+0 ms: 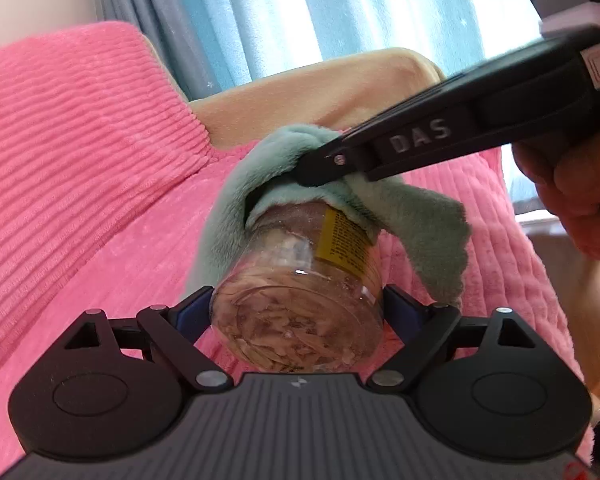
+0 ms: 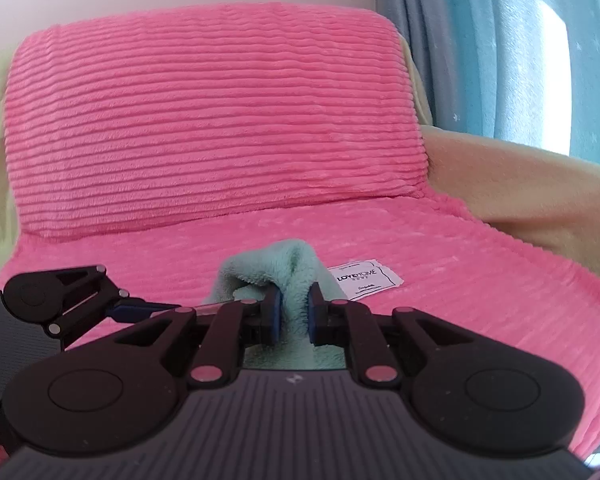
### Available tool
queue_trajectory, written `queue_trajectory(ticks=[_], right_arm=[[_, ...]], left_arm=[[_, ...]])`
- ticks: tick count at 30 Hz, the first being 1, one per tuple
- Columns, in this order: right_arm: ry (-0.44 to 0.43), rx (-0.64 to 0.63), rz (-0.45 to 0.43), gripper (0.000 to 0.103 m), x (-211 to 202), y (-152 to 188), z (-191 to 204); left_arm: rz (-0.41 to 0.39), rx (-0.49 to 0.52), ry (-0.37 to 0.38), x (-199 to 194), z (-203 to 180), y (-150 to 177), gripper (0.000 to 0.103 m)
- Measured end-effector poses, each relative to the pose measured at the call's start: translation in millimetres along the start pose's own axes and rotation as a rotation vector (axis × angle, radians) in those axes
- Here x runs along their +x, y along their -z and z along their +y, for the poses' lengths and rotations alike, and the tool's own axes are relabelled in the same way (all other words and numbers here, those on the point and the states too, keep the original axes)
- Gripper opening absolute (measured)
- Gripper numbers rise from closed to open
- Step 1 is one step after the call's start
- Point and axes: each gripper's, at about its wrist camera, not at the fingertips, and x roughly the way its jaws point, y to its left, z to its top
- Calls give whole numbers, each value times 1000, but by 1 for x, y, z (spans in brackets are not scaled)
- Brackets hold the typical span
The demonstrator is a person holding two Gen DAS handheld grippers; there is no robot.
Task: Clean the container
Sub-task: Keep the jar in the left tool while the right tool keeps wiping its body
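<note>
My left hand-held gripper (image 1: 298, 312) clamps a clear plastic container (image 1: 300, 280) by its base end, blue pads pressed against both sides. The container lies tipped away from me, its bottom facing the left wrist camera, with pale brownish flakes showing through the wall and a yellow label (image 1: 342, 240) at about 1 o'clock on its side. It is held above the pink ribbed blanket (image 1: 80, 160) that covers the sofa.

A mint-green cloth (image 1: 260, 184) is draped over the far end of the container, hanging down at 9 o'clock and again at 3 o'clock. My right hand-held gripper (image 1: 320, 164) comes in from 2 o'clock in the left view, its black fingers pinching that cloth right at the container's far end; my hand (image 1: 576, 196) grips the handle at 3 o'clock.

From the right wrist view, the right hand-held gripper (image 2: 294, 312) is closed on a bunched fold of the cloth (image 2: 288, 272), which stands up between the blue pads. The left hand-held gripper (image 2: 128, 310) shows at 9 o'clock. A white fabric tag (image 2: 364, 280) lies on the blanket (image 2: 220, 120) just past the cloth at 1 o'clock. Blue curtains (image 2: 520, 60) hang at 2 o'clock beside a beige armrest (image 2: 520, 200).
</note>
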Motion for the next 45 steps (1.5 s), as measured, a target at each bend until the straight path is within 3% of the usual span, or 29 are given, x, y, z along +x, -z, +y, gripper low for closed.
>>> queue_trajectory(ticks=[9,19,24,30,37,41,45], right_arm=[[-62,-64,-6,11,-3,1,15],[-5,-42,-9,9,4,0,7],[24,-30,-11,10,7,0,2],[52,-12,-10,10,10,-2,-1],[42,25,0,10,7,-3,-1],[45,26,-1,10,7,-2,0],[48,21,-2,10,6,-2,1]], left_arm=[[2,-34,17,-3,5,2,89],[4,-35,17,-2,4,2,89],[56,-31,22,3,4,5,86],[59,-196,97,0,21,7,86],[17,-474,218,-5,54,16,87],[-8,-684,293,-3,75,28,88],[-11,-684,299,-2,76,29,87]])
